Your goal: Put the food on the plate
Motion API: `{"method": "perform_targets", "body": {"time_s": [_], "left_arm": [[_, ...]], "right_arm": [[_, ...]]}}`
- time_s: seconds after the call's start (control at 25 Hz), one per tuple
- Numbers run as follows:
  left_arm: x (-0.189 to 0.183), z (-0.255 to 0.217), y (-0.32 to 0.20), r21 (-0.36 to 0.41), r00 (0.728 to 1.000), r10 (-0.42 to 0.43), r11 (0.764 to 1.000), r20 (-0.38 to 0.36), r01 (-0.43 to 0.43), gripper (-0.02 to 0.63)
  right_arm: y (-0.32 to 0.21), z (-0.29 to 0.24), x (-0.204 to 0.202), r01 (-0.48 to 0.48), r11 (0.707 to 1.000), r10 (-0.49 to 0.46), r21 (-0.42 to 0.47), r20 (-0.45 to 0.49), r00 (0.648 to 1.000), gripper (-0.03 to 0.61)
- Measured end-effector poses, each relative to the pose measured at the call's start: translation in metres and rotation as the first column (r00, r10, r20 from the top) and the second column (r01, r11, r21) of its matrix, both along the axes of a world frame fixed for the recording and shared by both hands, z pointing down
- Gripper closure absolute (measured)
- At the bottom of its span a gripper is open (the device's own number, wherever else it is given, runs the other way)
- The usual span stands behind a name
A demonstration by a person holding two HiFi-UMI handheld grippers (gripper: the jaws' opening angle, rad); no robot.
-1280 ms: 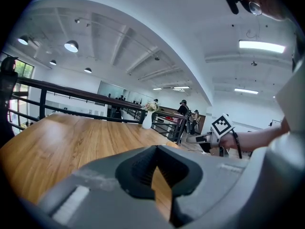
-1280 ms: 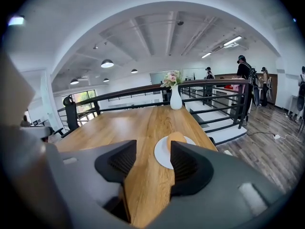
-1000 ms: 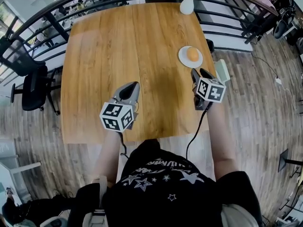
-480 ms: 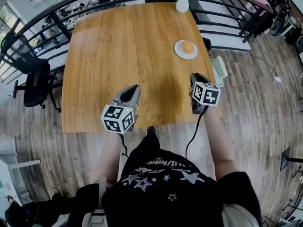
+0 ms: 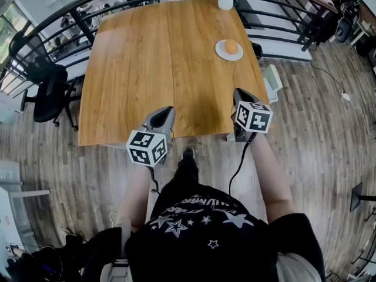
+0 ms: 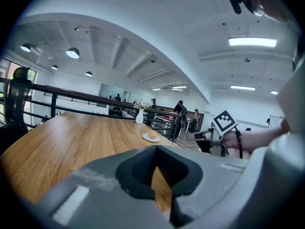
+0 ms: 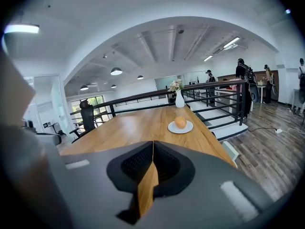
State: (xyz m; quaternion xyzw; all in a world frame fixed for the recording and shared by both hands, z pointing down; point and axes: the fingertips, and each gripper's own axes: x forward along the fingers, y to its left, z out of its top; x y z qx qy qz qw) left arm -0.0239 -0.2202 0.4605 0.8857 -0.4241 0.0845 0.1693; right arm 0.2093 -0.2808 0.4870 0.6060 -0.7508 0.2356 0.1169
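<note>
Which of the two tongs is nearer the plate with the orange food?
The right tongs, on the same side of the table as the plate; the left tongs are farther across.

Holding left gripper (image 5: 164,111) at lower centre-left of head view, right gripper (image 5: 238,94) at centre-right. Pointing both toward top of frame, tipped slightly down. Bare forearms (image 5: 136,187) trailing back toward bottom edge. Left jaws: pressed together, nothing between. Right jaws: just closed tip to tip, empty.
</note>
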Motion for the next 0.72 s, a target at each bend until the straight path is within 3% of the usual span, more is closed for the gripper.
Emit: {"method": "perform_targets", "body": {"time_s": [0.44,0.72], "left_arm": [[-0.014,-0.001,0.096,-0.005,0.999,-0.036,0.999,0.013,0.037,0.612],[-0.027,-0.007,0.150,0.007,0.997,-0.075,0.997,0.014,0.075,0.612]], "right_arm": [[0.085,-0.034,-0.040,0.117,0.986,-0.119,0.123,0.010,0.993,0.575],[0.137,-0.038,-0.058,0.158,0.979,-0.167,0.129,0.066,0.984,0.577]]}}
